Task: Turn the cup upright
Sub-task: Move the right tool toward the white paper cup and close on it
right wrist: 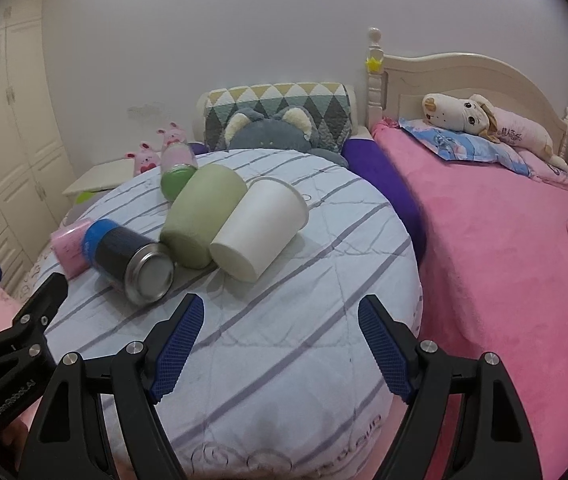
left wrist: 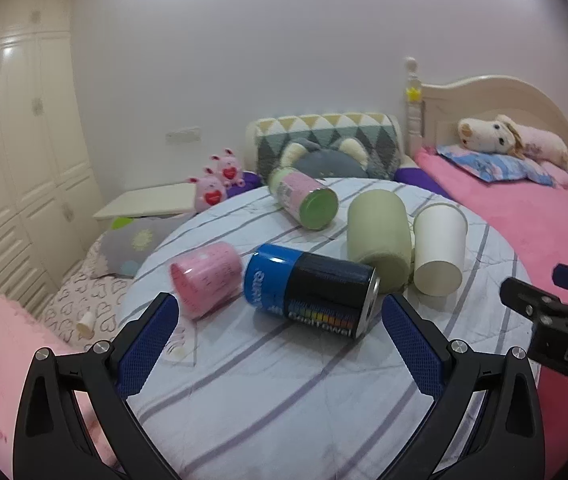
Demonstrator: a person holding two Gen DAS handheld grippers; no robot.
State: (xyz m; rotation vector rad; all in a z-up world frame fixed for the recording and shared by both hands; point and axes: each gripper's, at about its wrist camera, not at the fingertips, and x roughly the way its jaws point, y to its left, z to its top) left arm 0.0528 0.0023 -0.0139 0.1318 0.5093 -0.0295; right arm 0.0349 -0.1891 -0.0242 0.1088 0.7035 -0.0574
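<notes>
Several containers lie on their sides on a round striped cushion (left wrist: 276,392): a white paper cup (left wrist: 439,248) (right wrist: 260,228), a pale green cup (left wrist: 379,232) (right wrist: 200,216), a pink cup (left wrist: 206,276) (right wrist: 68,248), a blue-and-black can (left wrist: 311,292) (right wrist: 132,260) and a pink bottle with a green cap (left wrist: 303,198) (right wrist: 178,166). My left gripper (left wrist: 280,320) is open just in front of the can. My right gripper (right wrist: 280,328) is open and empty, short of the white cup; it also shows in the left wrist view (left wrist: 555,312).
The striped cushion (right wrist: 284,360) rests on a pink bed (right wrist: 503,260) with pillows and a plush dog (right wrist: 483,120) by the headboard. A patterned cushion (right wrist: 280,112) and grey plush stand behind. White wardrobes (left wrist: 16,140) line the left wall.
</notes>
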